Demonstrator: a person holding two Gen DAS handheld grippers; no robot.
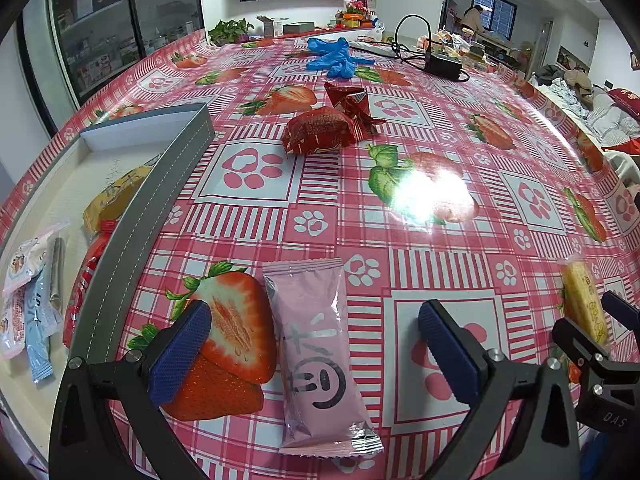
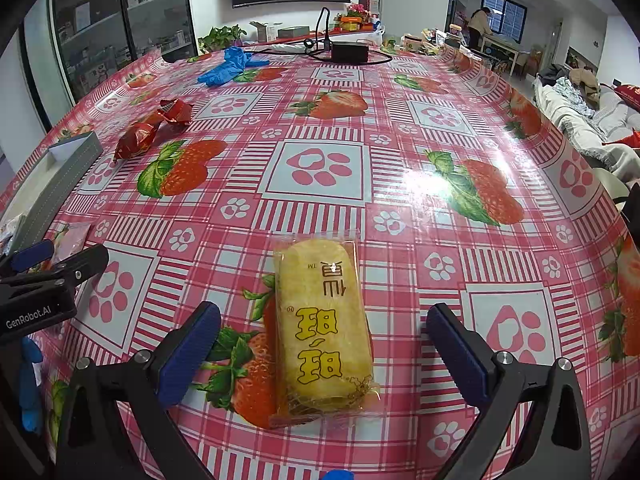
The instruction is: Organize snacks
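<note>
Both claws hang released over the table. Between my left gripper [image 1: 314, 346] pads lies the pink packet [image 1: 316, 356], its long axis running near to far, so closing squeezes its short width. My right gripper [image 2: 322, 350] straddles the yellow cake [image 2: 322, 328] likewise. At far left, the tray [image 1: 132, 220] sits nearer my left claw.

At lower centre of the left wrist view we see a snack packet [image 1: 320, 354] lying on the table [image 1: 440, 240]. A tray [image 1: 132, 216] at the left edge holds several packets [image 1: 30, 304]. Two wrapped snacks [image 1: 332, 124] lie behind, upper centre.
</note>
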